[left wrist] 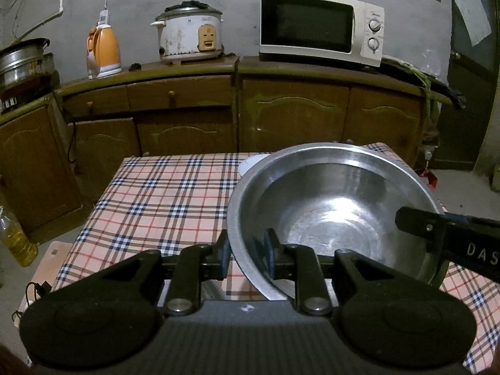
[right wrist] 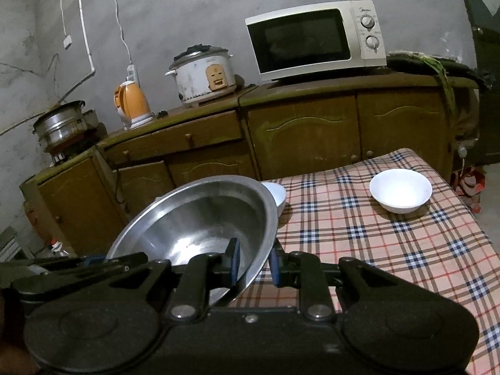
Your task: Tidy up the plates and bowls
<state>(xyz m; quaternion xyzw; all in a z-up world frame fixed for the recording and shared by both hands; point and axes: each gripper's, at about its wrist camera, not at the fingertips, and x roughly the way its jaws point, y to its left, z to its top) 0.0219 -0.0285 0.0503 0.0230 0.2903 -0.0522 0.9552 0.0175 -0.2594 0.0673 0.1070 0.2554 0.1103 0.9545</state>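
Presently: steel basin [left wrist: 331, 206], rim pinched by left gripper [left wrist: 247, 254] and right gripper [right wrist: 254, 264]; uneven lift could tip it onto the white bowl [right wrist: 276, 193] just behind

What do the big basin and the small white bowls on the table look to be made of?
Big basin: metal, likely stainless steel, with a brushed silver finish; it shows bright glints and a thin rolled rim, held by the left tongs and right tongs. White bowl and the half-hidden white bowl: smooth, opaque and slightly glossy, so probably glazed ceramic, though melamine cannot be excluded.
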